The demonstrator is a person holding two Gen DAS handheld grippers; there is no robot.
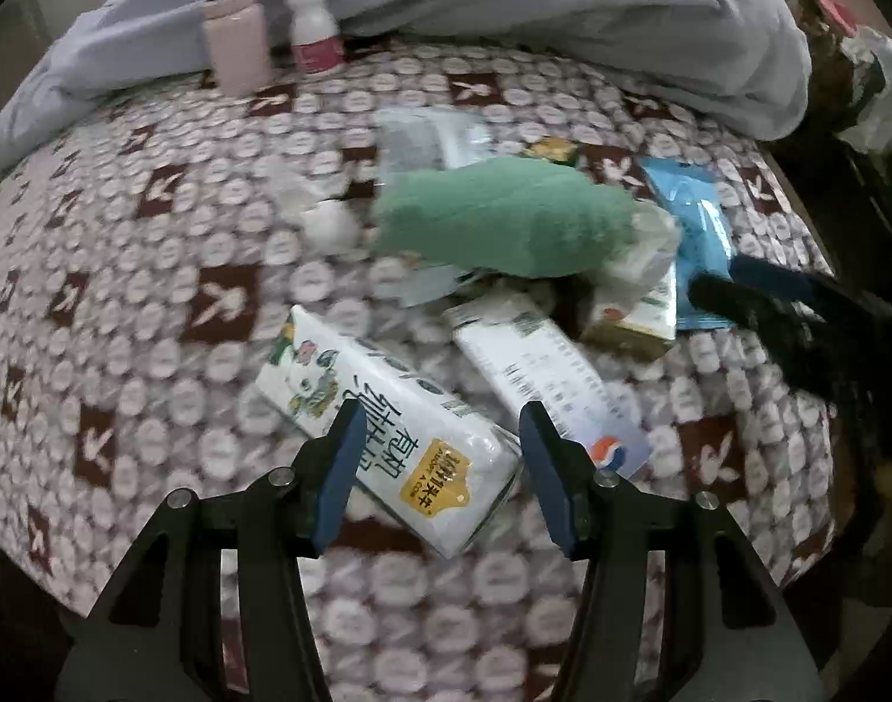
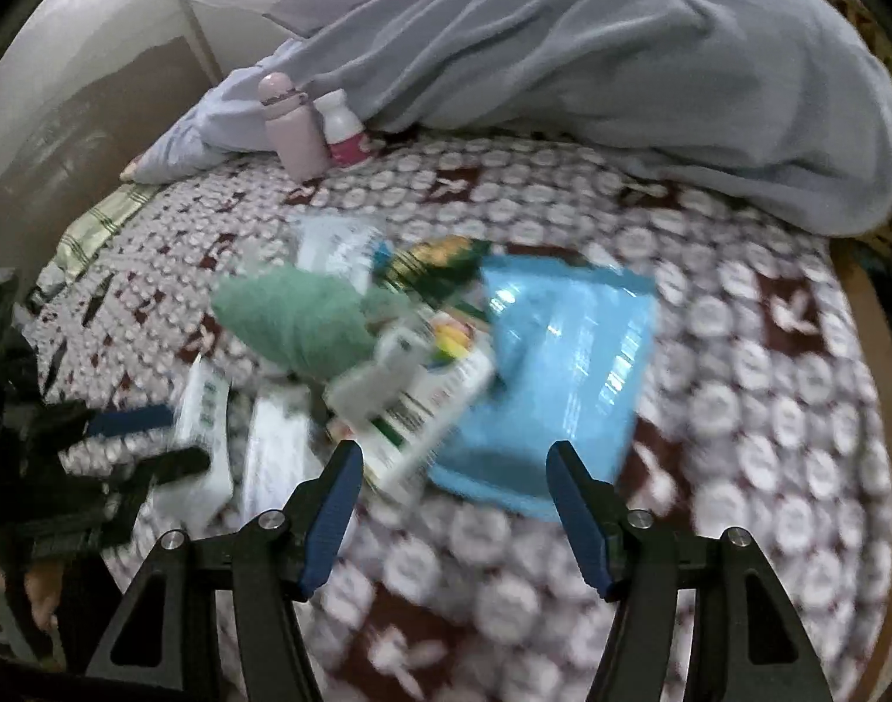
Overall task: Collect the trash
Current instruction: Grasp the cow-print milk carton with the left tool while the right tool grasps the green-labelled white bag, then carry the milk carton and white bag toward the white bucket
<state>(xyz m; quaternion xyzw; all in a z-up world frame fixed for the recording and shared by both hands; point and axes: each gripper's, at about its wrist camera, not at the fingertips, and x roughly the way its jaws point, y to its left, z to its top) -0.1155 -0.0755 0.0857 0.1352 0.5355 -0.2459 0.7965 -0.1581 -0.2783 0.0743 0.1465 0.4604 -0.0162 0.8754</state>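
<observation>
A heap of trash lies on a patterned bedspread [image 1: 153, 304]. My left gripper [image 1: 443, 427] is open and hovers over a white tissue pack with a cat drawing [image 1: 387, 409]; its pads do not press on it. Beside the pack lies a white wrapper with a barcode [image 1: 533, 368]. Behind them are a green cloth [image 1: 504, 216], a small carton [image 1: 633, 316] and a blue packet [image 1: 691, 205]. My right gripper [image 2: 454, 462] is open above the near edge of the blue packet [image 2: 562, 362] and the carton [image 2: 422, 409], with nothing gripped. The green cloth [image 2: 299, 322] lies to their left.
A pink bottle [image 1: 235, 29] and a white bottle with a pink label [image 1: 314, 29] stand at the back against a grey-blue blanket [image 1: 562, 17]. The right gripper [image 1: 796, 316] reaches in from the right edge. The left gripper [image 2: 124, 439] shows dark at the left.
</observation>
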